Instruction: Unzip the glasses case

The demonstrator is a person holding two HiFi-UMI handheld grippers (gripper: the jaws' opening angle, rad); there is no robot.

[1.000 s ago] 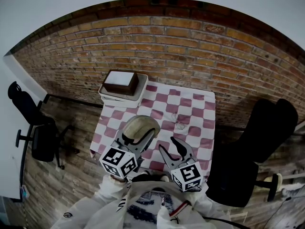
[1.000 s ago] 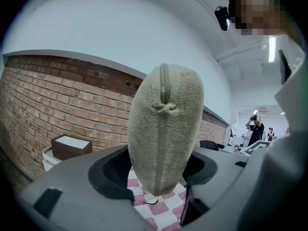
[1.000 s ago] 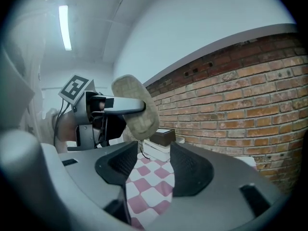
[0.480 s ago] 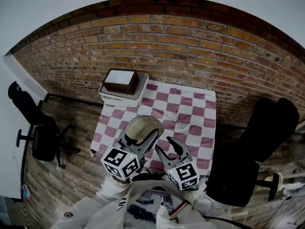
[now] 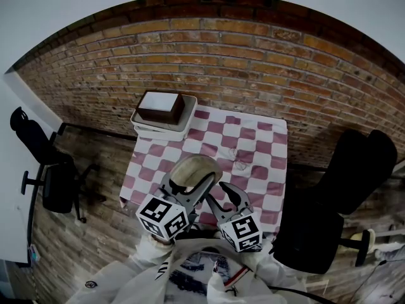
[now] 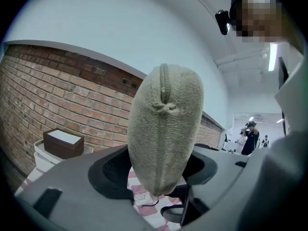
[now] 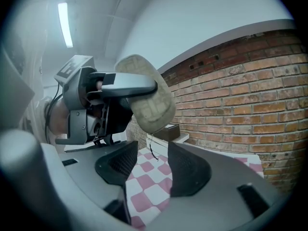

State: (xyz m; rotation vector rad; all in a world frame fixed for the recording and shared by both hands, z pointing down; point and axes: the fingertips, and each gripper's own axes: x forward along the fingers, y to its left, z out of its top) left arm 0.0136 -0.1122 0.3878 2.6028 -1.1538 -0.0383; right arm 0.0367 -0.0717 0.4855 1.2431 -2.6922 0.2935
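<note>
Since a second ago the right hand-held gripper (image 5: 228, 194) has edged a little leftward, toward the glasses case (image 5: 193, 170), and the case itself has drifted slightly to the right; neither has travelled far.

Nearest the person, the left hand-held gripper (image 5: 190, 185) has its jaws clamped on the sides of the beige fabric case (image 6: 163, 129) and holds it clear above the surface (image 5: 253, 145). The zip seam runs up the middle of the end facing that gripper's camera.

The right hand-held gripper (image 7: 151, 166) stands about half open with nothing between its jaws, only checked cloth showing through the gap. The case (image 7: 149, 105) hangs just above and ahead of it. A thin dark cord (image 7: 150, 150) dangles from the case's lower end, probably the zip pull.

Further back on the surface sits a white tray (image 5: 144, 126) with a brown box (image 5: 161, 109), and behind it the brick wall (image 5: 253, 62).

The main risk is that the cord is thin and swinging free, so the wide jaws could close on air or pinch the fabric instead. A hard tug could also drag the soft case out of the left grip and drop it onto the surface. If those jaws squash the seam, the slider may bind.
</note>
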